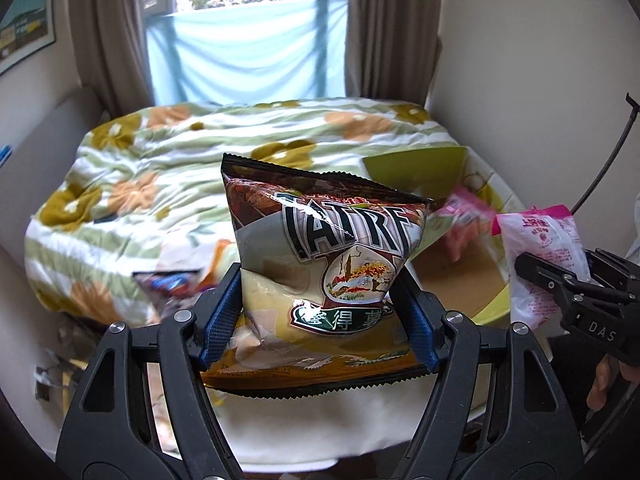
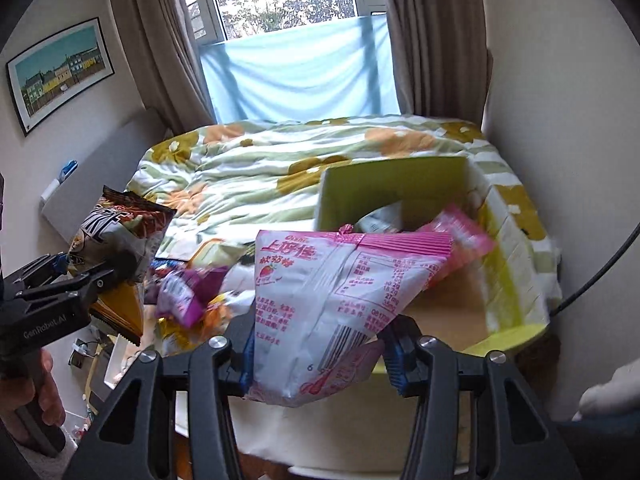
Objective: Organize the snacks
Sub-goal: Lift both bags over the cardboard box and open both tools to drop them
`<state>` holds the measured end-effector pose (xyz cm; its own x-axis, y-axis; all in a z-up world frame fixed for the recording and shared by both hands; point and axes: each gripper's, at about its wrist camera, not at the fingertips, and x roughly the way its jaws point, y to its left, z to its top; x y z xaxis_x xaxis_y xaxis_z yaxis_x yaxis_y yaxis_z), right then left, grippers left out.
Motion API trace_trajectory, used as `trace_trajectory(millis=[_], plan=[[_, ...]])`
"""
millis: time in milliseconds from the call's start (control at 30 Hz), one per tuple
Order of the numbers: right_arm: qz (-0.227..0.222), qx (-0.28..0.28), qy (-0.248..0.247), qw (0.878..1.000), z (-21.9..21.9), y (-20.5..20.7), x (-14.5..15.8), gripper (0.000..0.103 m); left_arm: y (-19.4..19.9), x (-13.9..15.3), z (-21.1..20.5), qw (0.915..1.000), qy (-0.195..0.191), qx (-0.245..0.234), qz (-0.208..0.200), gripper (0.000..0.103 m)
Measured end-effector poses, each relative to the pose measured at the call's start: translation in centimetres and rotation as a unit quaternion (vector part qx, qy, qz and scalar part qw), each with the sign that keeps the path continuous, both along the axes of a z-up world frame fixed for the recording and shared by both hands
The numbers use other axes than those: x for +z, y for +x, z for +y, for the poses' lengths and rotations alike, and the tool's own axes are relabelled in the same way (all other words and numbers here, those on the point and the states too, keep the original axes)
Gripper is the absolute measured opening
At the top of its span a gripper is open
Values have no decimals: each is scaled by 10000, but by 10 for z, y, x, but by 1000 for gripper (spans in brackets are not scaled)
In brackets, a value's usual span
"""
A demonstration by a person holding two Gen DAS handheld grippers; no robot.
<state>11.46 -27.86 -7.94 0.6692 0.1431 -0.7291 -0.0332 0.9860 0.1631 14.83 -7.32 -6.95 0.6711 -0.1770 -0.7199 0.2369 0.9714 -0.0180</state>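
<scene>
Blurred snack pile [image 2: 188, 296] beside box [image 2: 516, 280]

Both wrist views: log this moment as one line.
left tool: shut on brown chip bag | right tool: shut on pink snack bag | green box: open

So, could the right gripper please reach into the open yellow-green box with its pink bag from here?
Probably yes: the right gripper holds the pink bag just before the box, whose top is open.
</scene>
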Motion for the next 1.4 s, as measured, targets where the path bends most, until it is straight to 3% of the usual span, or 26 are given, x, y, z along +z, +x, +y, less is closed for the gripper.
trace_trajectory(millis=[267, 567, 633, 700, 1167, 1400], plan=[[82, -74, 17, 9999, -93, 25, 0, 46, 42, -13, -125, 9993, -67, -254, 276, 70], [383, 46, 136, 9992, -141, 43, -18, 46, 68, -60, -185, 9954, 153, -156, 935, 72], [447, 54, 178, 9988, -146, 46, -23, 46, 69, -70, -185, 9940, 193, -130, 1068, 81], [497, 50, 217, 9985, -149, 47, -28, 46, 69, -75, -185, 9931, 214, -107, 1144, 102], [711, 163, 438, 9964, -140, 53, -37, 46, 34, -70, -134, 9926, 273, 119, 1177, 102], [954, 362, 276, 9944, -124, 76, -59, 46, 28, -62, -111, 9931, 229, 354, 1090, 102]])
